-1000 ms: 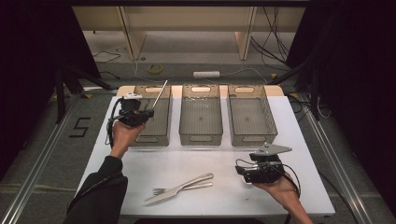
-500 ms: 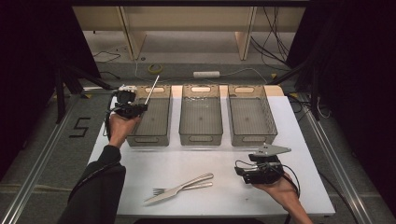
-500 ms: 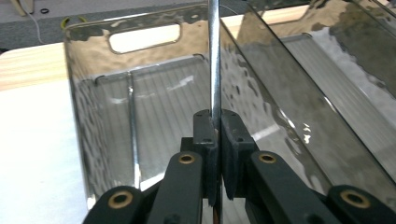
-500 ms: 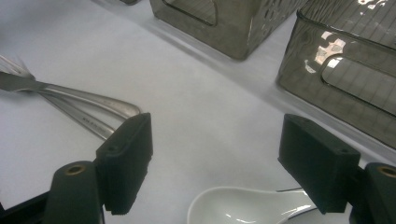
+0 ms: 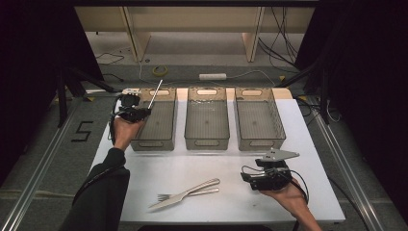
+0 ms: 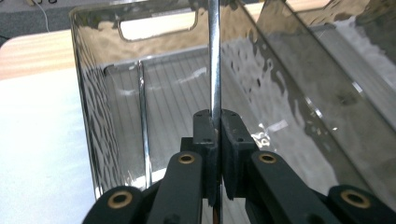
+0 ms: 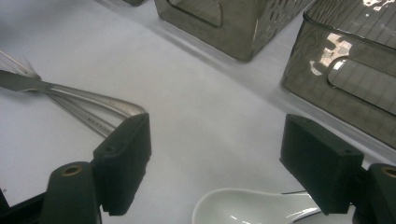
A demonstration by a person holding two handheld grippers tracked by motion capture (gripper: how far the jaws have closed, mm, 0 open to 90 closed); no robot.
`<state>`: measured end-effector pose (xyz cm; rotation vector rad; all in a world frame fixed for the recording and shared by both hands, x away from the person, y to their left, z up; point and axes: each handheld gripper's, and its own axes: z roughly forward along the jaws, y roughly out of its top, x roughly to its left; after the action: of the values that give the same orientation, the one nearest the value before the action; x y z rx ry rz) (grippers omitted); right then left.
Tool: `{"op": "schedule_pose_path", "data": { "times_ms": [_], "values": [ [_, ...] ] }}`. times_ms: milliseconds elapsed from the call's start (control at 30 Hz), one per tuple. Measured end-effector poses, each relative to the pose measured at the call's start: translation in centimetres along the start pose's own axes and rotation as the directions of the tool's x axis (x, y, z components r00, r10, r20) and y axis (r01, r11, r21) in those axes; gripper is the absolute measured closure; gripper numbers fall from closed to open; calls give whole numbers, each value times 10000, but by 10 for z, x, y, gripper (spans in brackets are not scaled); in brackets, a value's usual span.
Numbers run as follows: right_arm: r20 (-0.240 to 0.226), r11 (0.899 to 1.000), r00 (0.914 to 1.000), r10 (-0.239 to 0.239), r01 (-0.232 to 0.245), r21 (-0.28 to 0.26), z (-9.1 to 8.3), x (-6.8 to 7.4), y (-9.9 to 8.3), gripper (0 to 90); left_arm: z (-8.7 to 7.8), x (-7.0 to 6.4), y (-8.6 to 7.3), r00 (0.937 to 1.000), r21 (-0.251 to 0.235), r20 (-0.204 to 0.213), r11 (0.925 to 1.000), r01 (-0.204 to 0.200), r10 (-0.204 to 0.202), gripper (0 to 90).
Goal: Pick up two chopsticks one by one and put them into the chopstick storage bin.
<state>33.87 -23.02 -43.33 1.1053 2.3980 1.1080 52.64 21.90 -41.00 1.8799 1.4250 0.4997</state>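
Rod: thin shiny metal rod (image 6: pixel 215 56) clamped between the left gripper's jaws, rising straight out of them in the left gripper view; in the high view it slants up and away over the far end of the left bin (image 5: pixel 155 126).
Left gripper (image 5: pixel 133 113): clenched on the rod, jaws pressed flat against it from both sides, held in the air over the left bin's near-left wall, in the person's left hand (image 5: pixel 124 130).
Left bin: smoky clear plastic, handle slot at its far end, ribbed floor seen beyond the jaws (image 6: pixel 163 88); what end the rod has cannot be told.
Middle bin (image 5: pixel 207 120): just beside the left one, same kind.
Right bin (image 5: pixel 257 120): last of the row, at the table's far side.
Right gripper (image 5: pixel 251 179): jaws spread wide, grasping nothing, low over the white table (image 5: pixel 216 163) near its right front.
Spoon: white bowl (image 7: pixel 243 207) lies on the table between the right gripper's open jaws, at the bottom of the right gripper view.
Fork and knife: fork (image 5: pixel 190 193) and knife (image 5: pixel 185 191) lie crossed on the table's near middle, left of the right gripper, apart from it.
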Motion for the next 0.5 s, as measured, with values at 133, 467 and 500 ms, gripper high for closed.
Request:
{"op": "schedule_pose_path", "data": {
  "times_ms": [133,467,500],
  "values": [
    [-18,10000,10000,17,-17,16,0,0,0,251,5,3,-4,9999,74,-126,10000,51,-50,851],
    [-103,10000,9999,-67,68,63,1,1,0,251,12,7,-11,9993,436,-343,9989,172,-157,841],
    [-125,9999,9999,-68,69,78,1,2,0,251,12,8,-11,9991,441,-389,9988,210,-193,837]
  ]
}}
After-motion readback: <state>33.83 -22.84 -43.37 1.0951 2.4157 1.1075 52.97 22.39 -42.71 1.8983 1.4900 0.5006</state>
